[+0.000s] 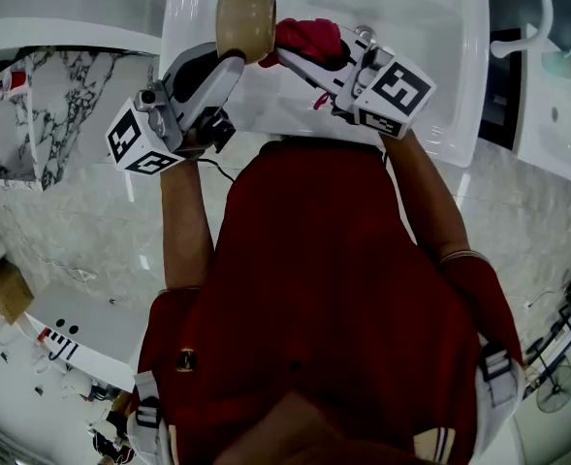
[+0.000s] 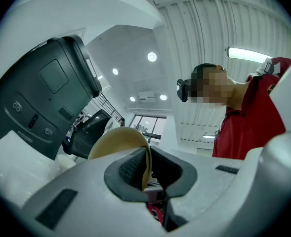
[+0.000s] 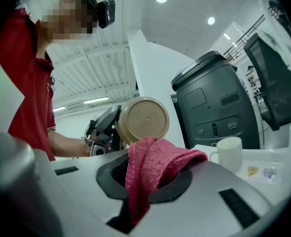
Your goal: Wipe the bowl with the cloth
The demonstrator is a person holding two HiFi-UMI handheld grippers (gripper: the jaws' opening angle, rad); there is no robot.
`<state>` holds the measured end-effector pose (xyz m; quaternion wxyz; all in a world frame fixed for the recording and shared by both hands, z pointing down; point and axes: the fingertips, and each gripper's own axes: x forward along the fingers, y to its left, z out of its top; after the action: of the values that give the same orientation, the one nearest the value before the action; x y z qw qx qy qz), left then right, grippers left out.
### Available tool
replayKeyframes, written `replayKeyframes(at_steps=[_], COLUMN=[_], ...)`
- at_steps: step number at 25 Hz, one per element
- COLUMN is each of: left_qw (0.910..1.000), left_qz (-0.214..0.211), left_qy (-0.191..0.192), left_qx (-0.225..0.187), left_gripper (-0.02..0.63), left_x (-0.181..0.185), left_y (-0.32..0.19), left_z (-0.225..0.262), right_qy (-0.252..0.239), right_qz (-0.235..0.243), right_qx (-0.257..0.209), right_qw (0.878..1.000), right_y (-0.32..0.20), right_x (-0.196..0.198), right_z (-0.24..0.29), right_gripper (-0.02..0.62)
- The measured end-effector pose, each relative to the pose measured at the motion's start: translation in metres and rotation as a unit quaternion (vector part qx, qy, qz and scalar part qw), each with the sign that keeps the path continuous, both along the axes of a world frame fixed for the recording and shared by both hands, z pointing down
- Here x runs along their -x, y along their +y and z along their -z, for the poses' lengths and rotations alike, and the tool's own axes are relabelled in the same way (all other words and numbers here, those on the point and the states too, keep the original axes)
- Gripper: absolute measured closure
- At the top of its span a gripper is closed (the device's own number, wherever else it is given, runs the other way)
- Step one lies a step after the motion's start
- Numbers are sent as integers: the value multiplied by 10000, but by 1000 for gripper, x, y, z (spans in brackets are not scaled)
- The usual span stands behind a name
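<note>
A tan bowl (image 1: 245, 15) is held up over the white sink (image 1: 430, 76), tipped on its side. My left gripper (image 1: 229, 58) is shut on the bowl's rim (image 2: 135, 142), with the thin wall pinched between the pads. My right gripper (image 1: 295, 54) is shut on a red knitted cloth (image 1: 309, 37), and the cloth bulges out from between the jaws (image 3: 150, 167). In the right gripper view the bowl's round underside (image 3: 143, 120) faces the camera just beyond the cloth. The cloth lies right beside the bowl's outer wall; I cannot tell whether they touch.
A dark grey machine (image 3: 217, 102) stands behind the sink, and a white mug (image 3: 229, 154) sits on the counter beside it. A marble counter (image 1: 43, 114) lies to the left. A tap (image 1: 542, 13) curves at the far right.
</note>
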<state>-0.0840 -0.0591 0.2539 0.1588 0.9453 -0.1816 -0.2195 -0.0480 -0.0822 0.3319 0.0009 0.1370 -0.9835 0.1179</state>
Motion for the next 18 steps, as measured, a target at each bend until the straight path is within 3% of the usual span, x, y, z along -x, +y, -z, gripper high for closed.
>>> replayKeyframes(at_steps=[7,18], left_qw=[9992,9979], left_qz=[313,476], left_qy=[-129,-265], left_qx=[193,340], left_gripper=[581,583], left_x=[6,14], left_y=[-11,-16], left_z=[-12,-21], right_qy=[-9,-256], right_qz=[105,126], right_qx=[-135,-414], right_qw=[9999,9987], right_y=[14,19], right_x=[6,11], right_z=[9,37], right_gripper=[565,565])
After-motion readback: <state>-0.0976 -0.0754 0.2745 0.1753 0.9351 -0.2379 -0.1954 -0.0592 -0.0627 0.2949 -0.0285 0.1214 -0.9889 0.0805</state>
